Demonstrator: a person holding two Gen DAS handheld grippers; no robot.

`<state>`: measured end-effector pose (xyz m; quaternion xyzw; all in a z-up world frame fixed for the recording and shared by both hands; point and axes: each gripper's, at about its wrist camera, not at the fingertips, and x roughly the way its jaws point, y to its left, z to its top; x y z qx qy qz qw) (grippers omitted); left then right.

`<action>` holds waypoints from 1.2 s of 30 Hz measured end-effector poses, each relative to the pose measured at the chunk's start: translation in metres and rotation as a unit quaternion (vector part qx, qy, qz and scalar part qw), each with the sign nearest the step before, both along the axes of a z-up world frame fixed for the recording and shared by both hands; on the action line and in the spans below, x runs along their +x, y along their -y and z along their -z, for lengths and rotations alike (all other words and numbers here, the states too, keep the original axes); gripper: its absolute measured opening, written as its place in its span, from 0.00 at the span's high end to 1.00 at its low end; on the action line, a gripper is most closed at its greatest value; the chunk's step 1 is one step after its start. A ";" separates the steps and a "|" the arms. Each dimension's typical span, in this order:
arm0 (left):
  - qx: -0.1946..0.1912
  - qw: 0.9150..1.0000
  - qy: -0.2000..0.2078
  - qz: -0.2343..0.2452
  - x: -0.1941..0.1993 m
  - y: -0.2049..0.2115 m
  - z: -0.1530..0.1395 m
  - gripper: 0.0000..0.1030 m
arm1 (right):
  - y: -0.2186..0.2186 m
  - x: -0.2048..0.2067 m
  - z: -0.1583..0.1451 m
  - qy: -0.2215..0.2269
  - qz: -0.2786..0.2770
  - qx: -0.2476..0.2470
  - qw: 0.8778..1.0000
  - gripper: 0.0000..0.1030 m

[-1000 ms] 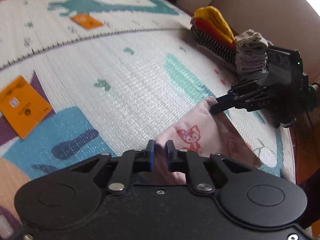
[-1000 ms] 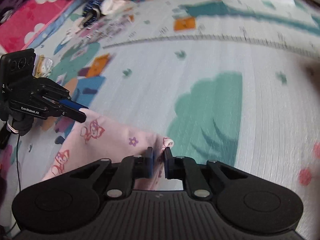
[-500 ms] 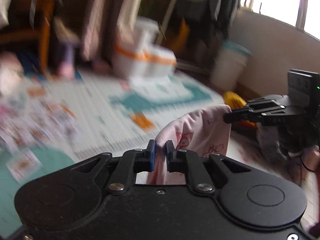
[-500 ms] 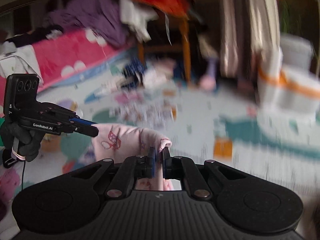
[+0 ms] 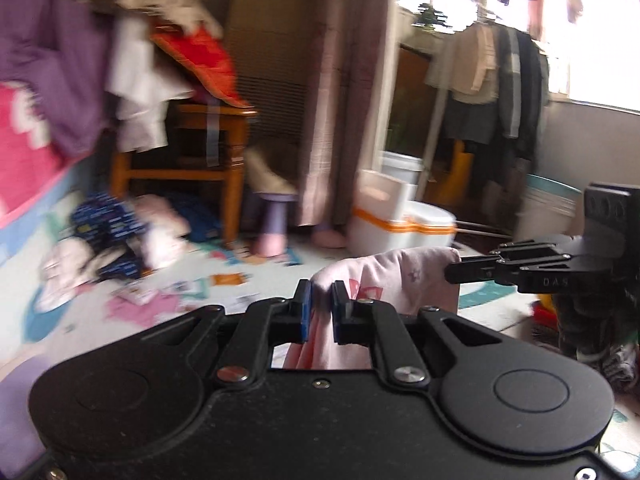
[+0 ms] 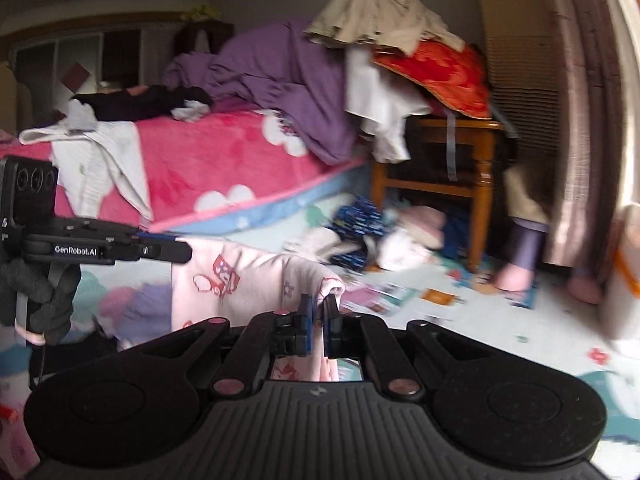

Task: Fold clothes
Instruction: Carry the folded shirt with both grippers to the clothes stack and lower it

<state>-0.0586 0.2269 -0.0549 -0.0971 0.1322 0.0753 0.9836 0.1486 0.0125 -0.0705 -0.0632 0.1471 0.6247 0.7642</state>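
A pale pink garment with red cartoon prints [image 5: 384, 276] [image 6: 240, 276] hangs in the air between my two grippers, held by its top edge. My left gripper [image 5: 319, 312] is shut on one top corner; it also shows at the left of the right wrist view [image 6: 176, 250]. My right gripper [image 6: 316, 326] is shut on the other top corner; it also shows at the right of the left wrist view [image 5: 452, 272]. The cloth hangs down below both grippers, its lower part hidden behind them.
A patterned play mat [image 6: 500, 328] covers the floor, with loose clothes [image 6: 360, 236] heaped near a wooden chair [image 6: 480, 160] piled with laundry. A bed with a pink blanket [image 6: 208, 168] stands at left. A white and orange bin [image 5: 400, 220] and a clothes rack [image 5: 496, 80] stand by the window.
Both grippers have lifted the pink garment off the mat and tilted up, so the views now show the room instead of the floor. Both stay shut on the cloth.
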 end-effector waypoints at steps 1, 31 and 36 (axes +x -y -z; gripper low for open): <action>-0.002 1.000 -0.005 -0.013 -0.011 -0.006 0.002 0.92 | -0.011 -0.008 0.004 -0.004 -0.008 0.002 1.000 0.93; -0.116 0.935 -0.093 -0.322 -0.172 -0.220 0.108 0.46 | -0.305 -0.063 0.045 -0.107 -0.029 -0.068 0.991 0.72; -0.201 0.917 -0.074 -0.336 -0.185 -0.226 0.128 0.46 | -0.292 -0.075 0.089 -0.229 -0.001 -0.087 0.970 0.59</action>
